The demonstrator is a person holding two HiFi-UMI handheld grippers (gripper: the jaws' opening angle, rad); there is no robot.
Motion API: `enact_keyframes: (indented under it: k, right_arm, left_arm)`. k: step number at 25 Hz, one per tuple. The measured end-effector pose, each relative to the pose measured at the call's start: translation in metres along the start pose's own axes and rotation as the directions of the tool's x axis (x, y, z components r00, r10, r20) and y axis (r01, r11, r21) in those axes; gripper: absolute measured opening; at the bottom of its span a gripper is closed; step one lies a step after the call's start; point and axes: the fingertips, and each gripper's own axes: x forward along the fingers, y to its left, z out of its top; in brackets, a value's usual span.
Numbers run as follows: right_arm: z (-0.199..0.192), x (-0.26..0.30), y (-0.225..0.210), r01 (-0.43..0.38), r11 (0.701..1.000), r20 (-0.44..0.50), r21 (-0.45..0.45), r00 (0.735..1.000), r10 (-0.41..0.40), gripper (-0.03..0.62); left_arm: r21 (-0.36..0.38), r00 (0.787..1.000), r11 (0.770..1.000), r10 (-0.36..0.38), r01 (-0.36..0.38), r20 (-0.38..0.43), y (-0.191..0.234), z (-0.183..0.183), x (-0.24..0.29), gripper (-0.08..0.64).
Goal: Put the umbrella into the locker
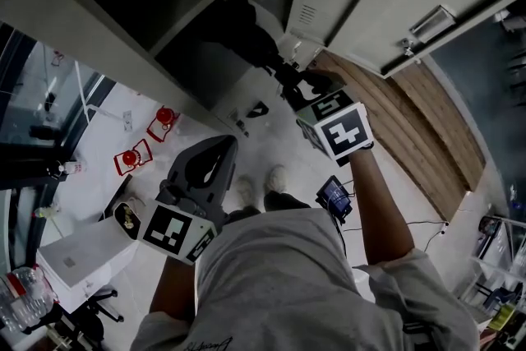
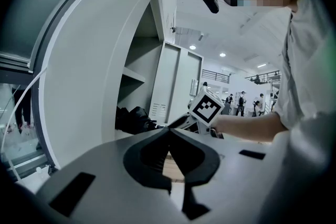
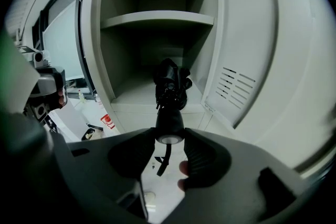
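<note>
The tall pale grey metal locker (image 3: 97, 34) stands with its vented door (image 3: 247, 34) swung wide, which leaves the lower compartment under the flat grey shelf (image 3: 157, 19) free to reach into. The black folded fabric umbrella (image 3: 170, 81) is already partly inside. Its bunched canopy rests on the floor of that lower compartment, about midway between the side walls. Its stubby black handle (image 3: 169, 123) with the silver end cap juts out past the compartment's front edge. The right gripper (image 3: 169, 136) has its fingers pinching that handle from both sides. It is angled down into the opening, and I take that as the way to steer the umbrella lengthwise, canopy first, so nothing snags on the door or the shelf. The thin black wrist strap (image 3: 164, 157) dangles loose below the handle, outside the grip. Looking down from above, the umbrella (image 1: 251, 37) shows as a dark mass inside the locker mouth with the right gripper (image 1: 300, 86) at its near end. The left gripper (image 2: 169, 129) hangs back beside the person's body, well apart from the locker. Its fingers are pressed together on nothing, and it seems simply not needed for this one-handed placement. To my eye the job is nearly done, and what remains is to push the handle clear of the front edge and let go.
</note>
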Motion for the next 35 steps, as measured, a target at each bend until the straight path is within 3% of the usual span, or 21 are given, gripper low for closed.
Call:
enact_keyframes:
  k: [35]
  right_arm:
    - [0.069,0.034,-0.01,-0.017,0.998,0.031,-0.069,0.999,0.019,0.186]
  left_arm:
    - [-0.022,0.999,0.999,0.042,-0.041,0.027,0.037,0.013,0.008,0.015]
